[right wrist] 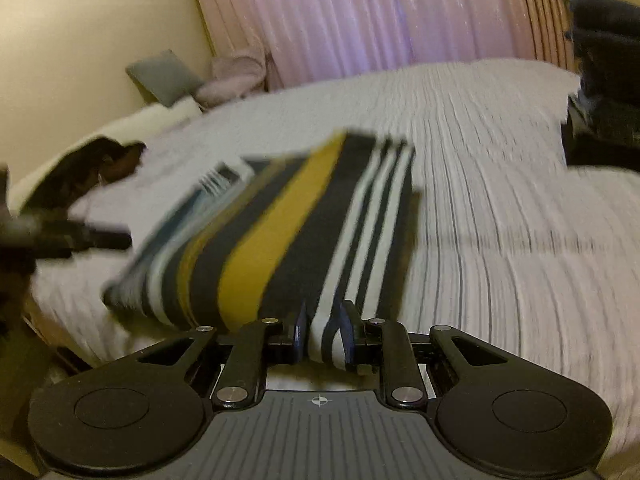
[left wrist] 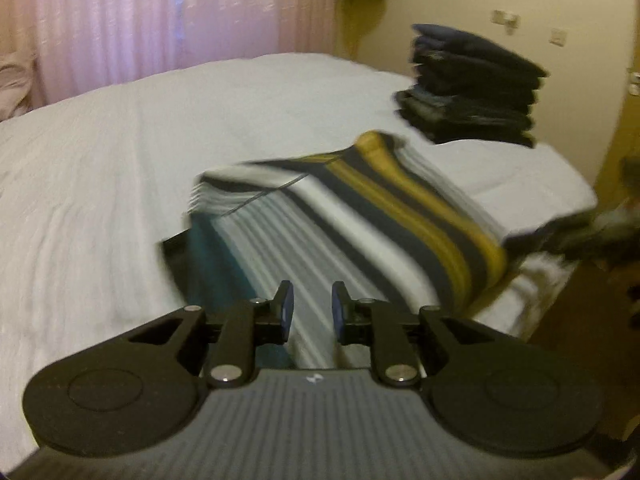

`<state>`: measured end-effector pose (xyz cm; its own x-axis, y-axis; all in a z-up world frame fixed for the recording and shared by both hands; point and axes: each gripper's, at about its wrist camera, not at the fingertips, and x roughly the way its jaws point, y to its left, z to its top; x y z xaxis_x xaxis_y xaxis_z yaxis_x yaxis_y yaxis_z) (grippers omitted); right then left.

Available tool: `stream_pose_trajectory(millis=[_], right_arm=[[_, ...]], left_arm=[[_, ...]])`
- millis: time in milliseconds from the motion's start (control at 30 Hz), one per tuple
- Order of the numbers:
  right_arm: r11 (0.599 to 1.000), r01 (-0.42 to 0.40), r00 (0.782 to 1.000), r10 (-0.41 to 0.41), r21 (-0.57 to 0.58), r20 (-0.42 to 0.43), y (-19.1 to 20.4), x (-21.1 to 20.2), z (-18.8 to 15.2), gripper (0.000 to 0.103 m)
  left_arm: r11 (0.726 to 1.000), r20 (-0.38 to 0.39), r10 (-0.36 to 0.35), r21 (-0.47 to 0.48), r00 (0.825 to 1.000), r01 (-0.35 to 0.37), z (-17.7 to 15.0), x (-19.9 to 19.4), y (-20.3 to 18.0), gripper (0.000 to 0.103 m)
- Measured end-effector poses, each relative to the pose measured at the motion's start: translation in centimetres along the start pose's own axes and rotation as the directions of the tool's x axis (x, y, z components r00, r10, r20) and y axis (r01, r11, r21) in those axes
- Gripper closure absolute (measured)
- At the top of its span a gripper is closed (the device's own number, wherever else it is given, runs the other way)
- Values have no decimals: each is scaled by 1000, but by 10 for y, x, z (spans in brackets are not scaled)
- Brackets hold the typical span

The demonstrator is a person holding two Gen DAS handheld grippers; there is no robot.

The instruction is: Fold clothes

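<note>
A folded striped garment in white, navy and mustard lies near the front edge of the white bed. My left gripper hovers over its near end, jaws a little apart, holding nothing. In the right wrist view the same garment is lifted at its near edge. My right gripper is shut on that striped edge, with cloth pinched between the pads. The left gripper shows blurred at the left. Both views are blurred by motion.
A tall stack of dark folded clothes stands on the bed's far right corner and also shows in the right wrist view. A dark garment and pillows lie at the bed's head. Pink curtains hang behind.
</note>
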<state>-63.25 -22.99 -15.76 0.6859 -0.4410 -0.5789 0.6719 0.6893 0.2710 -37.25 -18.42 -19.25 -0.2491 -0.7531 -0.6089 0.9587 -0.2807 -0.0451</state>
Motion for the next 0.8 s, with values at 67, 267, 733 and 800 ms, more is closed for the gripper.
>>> stream_pose_trajectory(millis=[67,267,733,800], right_arm=[[999,-6,1000,6,44,-11,-6,7,-7,82],[996,-34,999,34,84,-1,-14,-9,7,82],[989,-58,998,53,-133,-39,-17,88,126,82],[986,-38,996,25,-165,-81,-19,116,137,82]], left_arm=[[999,8,-32,25,999,32,10,8,-13,86],[991,-9,-98,95,995,98,31,41,-41,83],[990,-73,-130,37,989,133,16,72,-32,81],[990,-69,-135,29,988,137,16,75,-30,81]])
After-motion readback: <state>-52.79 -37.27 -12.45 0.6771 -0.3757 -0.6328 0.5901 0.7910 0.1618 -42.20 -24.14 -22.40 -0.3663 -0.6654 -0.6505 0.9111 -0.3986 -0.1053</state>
